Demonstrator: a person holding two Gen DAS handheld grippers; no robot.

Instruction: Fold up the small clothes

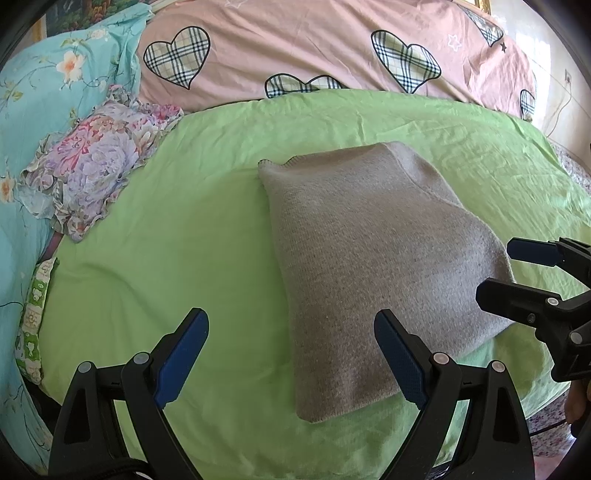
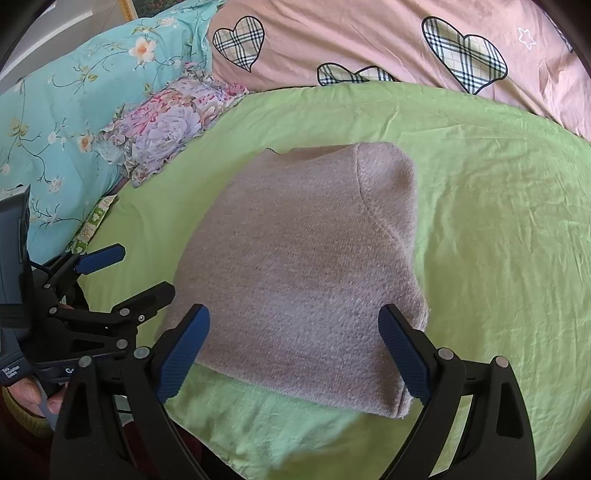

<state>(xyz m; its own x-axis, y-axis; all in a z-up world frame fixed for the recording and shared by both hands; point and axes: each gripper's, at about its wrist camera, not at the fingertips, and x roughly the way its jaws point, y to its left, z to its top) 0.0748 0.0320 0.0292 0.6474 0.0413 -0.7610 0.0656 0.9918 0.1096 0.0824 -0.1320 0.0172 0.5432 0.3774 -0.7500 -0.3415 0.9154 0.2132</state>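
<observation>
Your left gripper (image 1: pixel 291 354) hangs spread wide with nothing between its fingers, above the near left edge of the folded grey sweater (image 1: pixel 373 266). Your right gripper (image 2: pixel 293 354) is likewise released and empty over the sweater's near edge. The sweater lies flat in the middle of the green sheet (image 1: pixel 192 236). Beyond it sit a floral pillow (image 1: pixel 92 162) and a pink heart-print quilt (image 1: pixel 295 48).

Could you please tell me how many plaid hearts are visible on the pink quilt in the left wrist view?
5: one at upper left, one at centre partly hidden, one at right, two cut off at far right. Others may be hidden.
</observation>
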